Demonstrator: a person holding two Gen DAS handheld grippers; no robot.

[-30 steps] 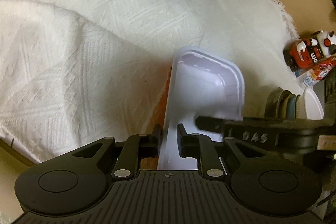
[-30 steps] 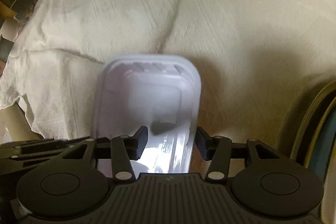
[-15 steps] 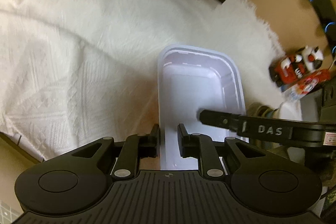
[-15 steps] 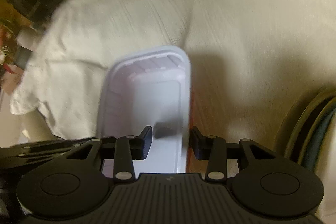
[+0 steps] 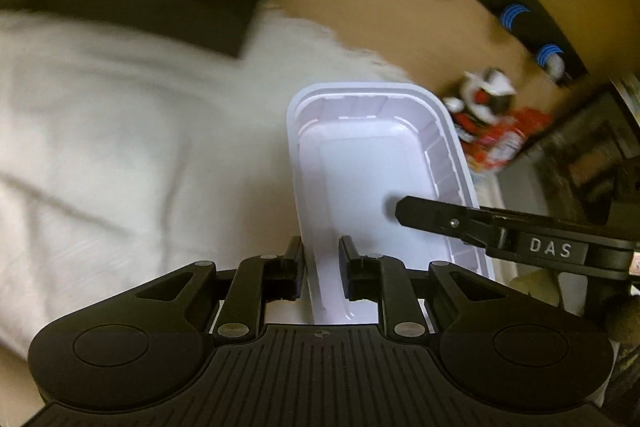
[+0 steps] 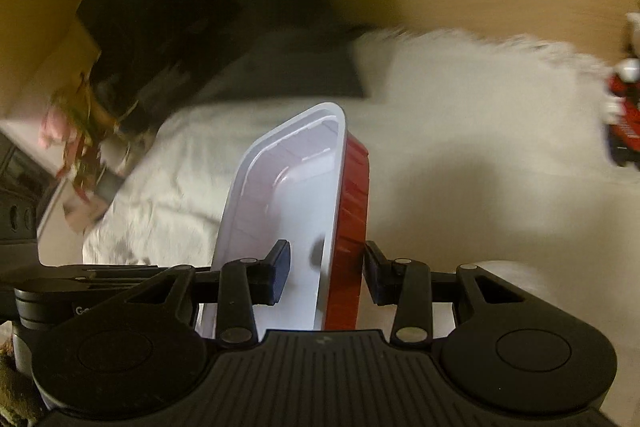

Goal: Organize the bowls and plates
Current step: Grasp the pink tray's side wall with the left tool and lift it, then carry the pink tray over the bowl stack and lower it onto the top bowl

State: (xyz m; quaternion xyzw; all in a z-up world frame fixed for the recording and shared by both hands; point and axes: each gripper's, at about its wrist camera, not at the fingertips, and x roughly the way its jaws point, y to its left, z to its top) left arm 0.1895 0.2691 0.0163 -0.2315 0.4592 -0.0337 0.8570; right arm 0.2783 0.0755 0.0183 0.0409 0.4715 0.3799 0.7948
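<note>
The left gripper (image 5: 320,269) pinches the near-left wall of a rectangular white tray with a red outside (image 5: 376,179), and the right gripper (image 6: 326,277) clamps its right wall, holding it clear above the white cloth (image 5: 120,155). The tray is picked up but not yet stowed; its destination is not visible.

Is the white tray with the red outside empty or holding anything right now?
Empty: the tray shows a bare white inside in both wrist views, with only a right gripper finger reaching in.
</note>
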